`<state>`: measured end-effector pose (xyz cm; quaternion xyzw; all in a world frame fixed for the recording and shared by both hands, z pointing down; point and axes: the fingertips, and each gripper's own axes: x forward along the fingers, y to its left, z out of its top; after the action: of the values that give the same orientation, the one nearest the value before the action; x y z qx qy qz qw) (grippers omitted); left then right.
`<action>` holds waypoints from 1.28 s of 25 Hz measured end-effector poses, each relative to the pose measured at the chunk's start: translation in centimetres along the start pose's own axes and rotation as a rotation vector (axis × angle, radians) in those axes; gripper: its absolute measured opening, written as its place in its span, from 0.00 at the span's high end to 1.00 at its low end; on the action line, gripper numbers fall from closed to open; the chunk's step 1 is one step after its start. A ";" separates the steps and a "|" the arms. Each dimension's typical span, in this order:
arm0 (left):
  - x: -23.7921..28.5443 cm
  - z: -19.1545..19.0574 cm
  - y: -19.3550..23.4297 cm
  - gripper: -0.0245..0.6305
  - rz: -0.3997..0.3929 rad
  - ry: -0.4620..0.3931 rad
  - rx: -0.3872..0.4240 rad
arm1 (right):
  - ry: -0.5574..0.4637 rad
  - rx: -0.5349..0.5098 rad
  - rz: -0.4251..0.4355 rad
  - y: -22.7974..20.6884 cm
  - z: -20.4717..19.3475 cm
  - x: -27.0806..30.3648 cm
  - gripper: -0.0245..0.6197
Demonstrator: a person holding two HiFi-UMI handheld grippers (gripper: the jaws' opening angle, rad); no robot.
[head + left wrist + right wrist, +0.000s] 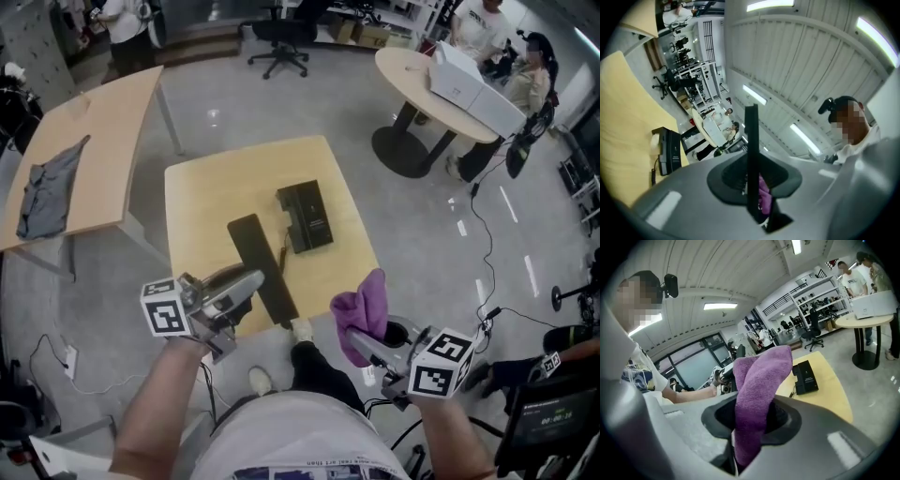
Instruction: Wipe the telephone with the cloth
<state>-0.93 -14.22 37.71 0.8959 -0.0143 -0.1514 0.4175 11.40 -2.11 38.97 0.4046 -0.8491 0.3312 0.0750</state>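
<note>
The black telephone base [305, 217] lies on a small yellow table [216, 187]. Its long black handset [262, 267] hangs above the table's near edge, joined to the base by a cord. My left gripper [251, 283] is shut on the handset's near part. In the left gripper view the handset [751, 154] stands edge-on between the jaws, with the base [670, 150] to the left. My right gripper [361, 342] is shut on a purple cloth [364, 307], held off the table's near right corner. In the right gripper view the cloth [759, 390] sticks up from the jaws, in front of the base [806, 377].
A larger wooden table with a grey garment [52, 187] stands to the left. A round table with a white box [469, 80] and seated people is at the back right. An office chair [279, 42] stands at the back. Cables lie on the floor at right.
</note>
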 end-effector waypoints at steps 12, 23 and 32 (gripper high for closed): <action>3.6 -1.8 11.9 0.83 0.140 0.037 -0.105 | 0.044 0.045 -0.012 -4.8 1.3 0.0 0.80; 6.4 -3.2 19.5 0.83 0.202 0.066 -0.137 | 0.124 0.040 -0.002 -9.0 2.1 1.5 0.80; 6.3 -4.6 25.2 0.83 0.248 0.096 -0.157 | 0.179 0.043 0.031 -11.5 2.9 3.5 0.80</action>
<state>8.88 -28.12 57.83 0.8580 -0.0927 -0.0563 0.5020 17.95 -11.35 43.87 0.3618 -0.8379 0.3851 0.1369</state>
